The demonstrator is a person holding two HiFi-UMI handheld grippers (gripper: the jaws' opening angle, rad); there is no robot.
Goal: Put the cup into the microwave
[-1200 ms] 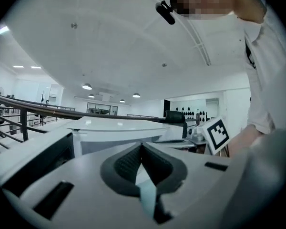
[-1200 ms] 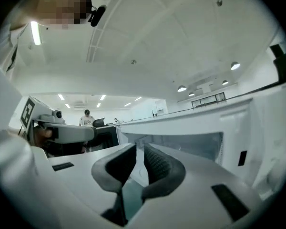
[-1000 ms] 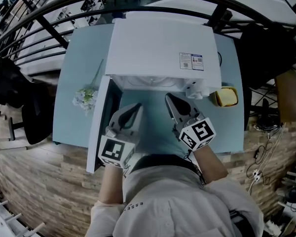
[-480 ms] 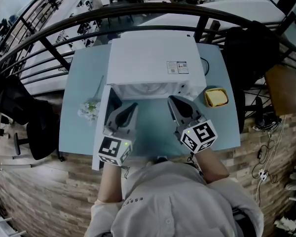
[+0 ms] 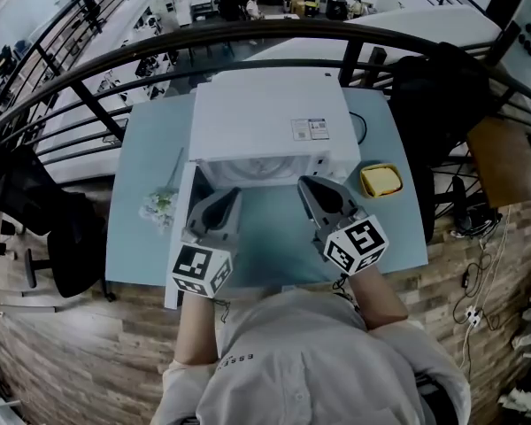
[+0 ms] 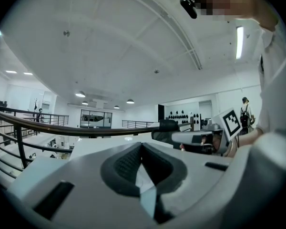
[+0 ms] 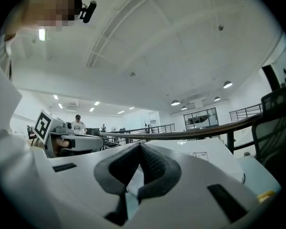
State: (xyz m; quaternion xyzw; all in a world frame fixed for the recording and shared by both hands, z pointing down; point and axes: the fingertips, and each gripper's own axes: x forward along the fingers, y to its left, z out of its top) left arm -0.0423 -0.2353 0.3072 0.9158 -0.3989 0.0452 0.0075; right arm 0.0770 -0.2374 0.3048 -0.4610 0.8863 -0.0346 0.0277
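The white microwave (image 5: 265, 122) stands on the light blue table (image 5: 150, 140), its door (image 5: 181, 233) swung open to the left. No cup shows in any view, and the microwave's roof hides its inside. My left gripper (image 5: 229, 194) and right gripper (image 5: 304, 184) hang side by side in front of the opening, pointing level at it. In the left gripper view the left gripper (image 6: 142, 146) is shut with nothing between its pads. The right gripper (image 7: 140, 145) in its own view is likewise shut and empty. Each gripper view looks over the microwave's top (image 7: 205, 154).
A yellow container (image 5: 380, 180) lies on the table right of the microwave. A sprig of pale flowers (image 5: 159, 204) lies left of the door. A dark curved railing (image 5: 248, 38) runs behind the table. A black chair (image 5: 35, 202) stands at the left.
Both grippers have risen in front of the microwave and stay shut. A white cup seen at the right of the opening a second ago is now out of sight under the roof.
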